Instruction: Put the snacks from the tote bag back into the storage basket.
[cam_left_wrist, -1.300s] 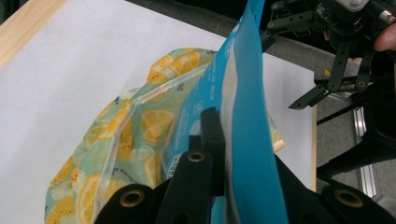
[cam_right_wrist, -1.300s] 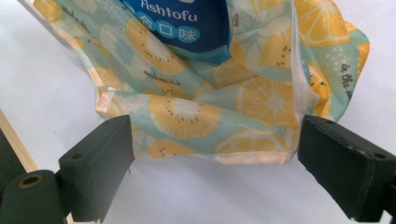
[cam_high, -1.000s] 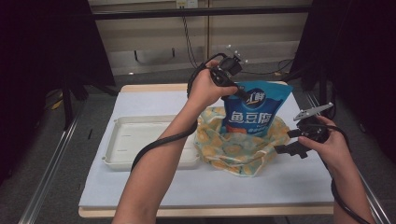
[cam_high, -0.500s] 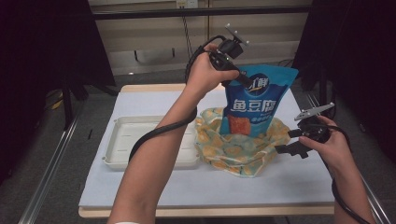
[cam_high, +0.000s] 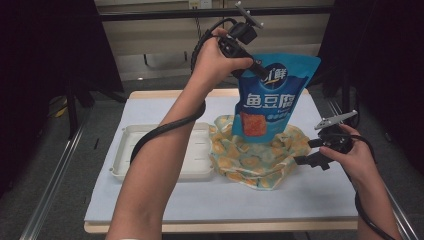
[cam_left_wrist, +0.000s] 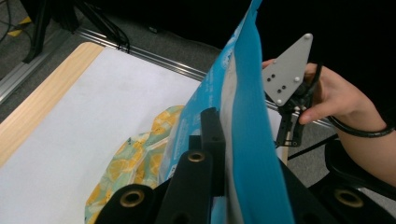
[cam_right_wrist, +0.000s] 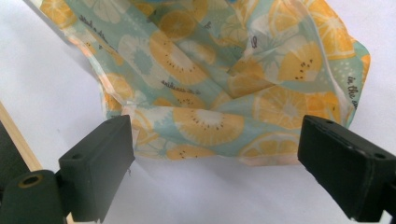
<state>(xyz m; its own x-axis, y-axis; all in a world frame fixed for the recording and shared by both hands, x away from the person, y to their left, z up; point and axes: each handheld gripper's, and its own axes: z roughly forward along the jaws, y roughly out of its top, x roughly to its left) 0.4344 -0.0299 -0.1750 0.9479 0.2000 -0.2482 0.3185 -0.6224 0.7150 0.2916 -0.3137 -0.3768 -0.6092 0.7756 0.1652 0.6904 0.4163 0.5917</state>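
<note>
White sheeting covers the wooden table (cam_high: 150, 94) in a dark room; left claw (cam_high: 261, 73) clamps the blue pouch (cam_high: 272, 100), right claw (cam_high: 306, 151) gapes.

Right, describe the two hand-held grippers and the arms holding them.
Both grippers are black. The left gripper has blocky jaws with round brass-ringed holes near their base, and a thick black cable trailing down along the bare forearm. The right gripper has square-ended black jaws, a grey three-cornered plate with small holes on top, and a black cable. No sleeves are visible.
</note>
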